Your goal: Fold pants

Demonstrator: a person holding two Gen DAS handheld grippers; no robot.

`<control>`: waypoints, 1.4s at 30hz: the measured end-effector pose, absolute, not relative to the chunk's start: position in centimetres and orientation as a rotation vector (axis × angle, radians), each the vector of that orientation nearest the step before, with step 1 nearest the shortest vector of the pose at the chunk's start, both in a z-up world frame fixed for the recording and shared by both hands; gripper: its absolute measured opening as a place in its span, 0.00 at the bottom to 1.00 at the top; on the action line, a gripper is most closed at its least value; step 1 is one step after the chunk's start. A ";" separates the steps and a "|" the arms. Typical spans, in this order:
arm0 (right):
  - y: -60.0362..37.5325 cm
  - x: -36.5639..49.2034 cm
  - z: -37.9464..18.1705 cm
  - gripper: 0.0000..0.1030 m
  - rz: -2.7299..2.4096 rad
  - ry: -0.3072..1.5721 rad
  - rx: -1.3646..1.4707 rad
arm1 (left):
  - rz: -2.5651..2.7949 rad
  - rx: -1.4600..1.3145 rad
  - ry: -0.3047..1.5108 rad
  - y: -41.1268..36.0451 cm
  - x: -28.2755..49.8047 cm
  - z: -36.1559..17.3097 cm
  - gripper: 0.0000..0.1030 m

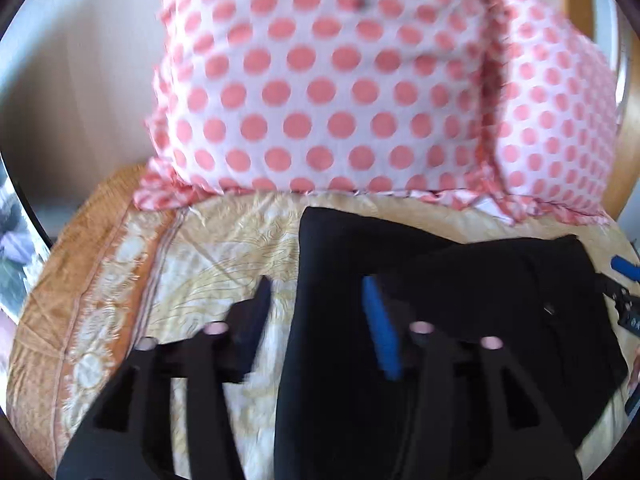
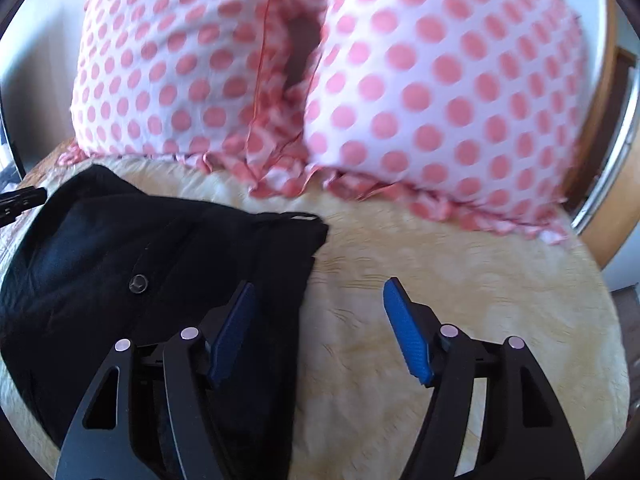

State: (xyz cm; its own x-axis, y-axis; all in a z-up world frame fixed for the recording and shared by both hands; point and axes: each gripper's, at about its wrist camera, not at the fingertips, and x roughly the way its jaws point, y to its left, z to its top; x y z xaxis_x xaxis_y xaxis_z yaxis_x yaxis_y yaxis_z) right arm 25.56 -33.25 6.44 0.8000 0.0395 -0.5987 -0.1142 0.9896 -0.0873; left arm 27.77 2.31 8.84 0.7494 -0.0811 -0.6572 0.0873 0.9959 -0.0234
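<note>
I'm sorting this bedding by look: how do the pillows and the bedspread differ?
The pillows are white with pink dots; the bedspread is cream with a yellowish pattern. The pillows stand plump and propped; the bedspread lies flat under the pants. Pillows have frilled edges, the bedspread an orange border.

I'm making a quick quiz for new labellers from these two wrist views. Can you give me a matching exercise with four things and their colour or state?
Things:
1. pants
2. pillows
3. bedspread
4. right gripper

Descriptions:
A. white with pink dots
B. black, folded on the bed
C. open, nothing between its blue pads
D. cream and yellow pattern

Pairs: 1-B, 2-A, 3-D, 4-C
</note>
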 end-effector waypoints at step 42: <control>-24.5 7.6 -1.3 0.99 0.141 0.698 0.049 | -0.032 0.066 0.745 1.3 7.8 2.5 0.98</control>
